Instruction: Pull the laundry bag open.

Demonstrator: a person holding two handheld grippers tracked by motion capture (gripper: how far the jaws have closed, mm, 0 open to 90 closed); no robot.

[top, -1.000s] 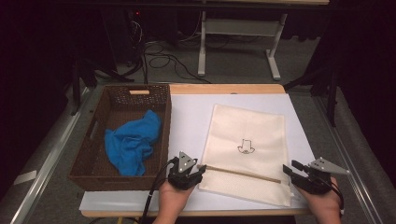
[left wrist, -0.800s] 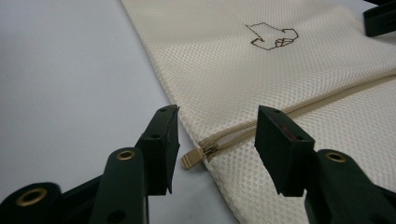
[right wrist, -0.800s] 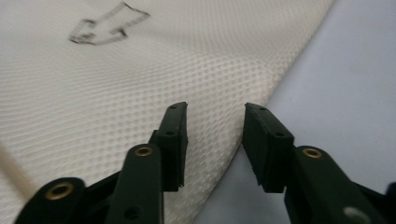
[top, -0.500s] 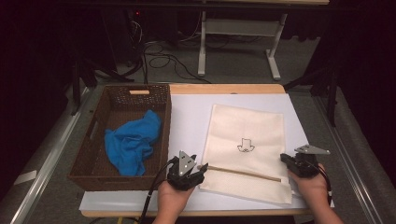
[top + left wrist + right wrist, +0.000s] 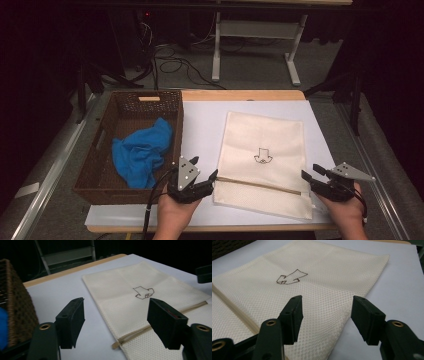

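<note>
White sheeting (image 5: 200, 125) is spread over the table, with dark floor and cables seen in the upper part of the high view. A cream mesh bag (image 5: 262, 160) is laid flat right of centre, marked with a small dark drawing (image 5: 262, 156). At lower centre the left gripper (image 5: 204, 171) is held just beside the bag's lower left corner; its jaws have just been opening and are spread, with nothing pinched. At lower right the right gripper (image 5: 311, 171) is held at the bag's right edge; its jaws have likewise just been opening and are parted over the mesh, unpressed. A blue cloth (image 5: 142, 155) is seen in a wicker basket (image 5: 125, 102) at left.
</note>
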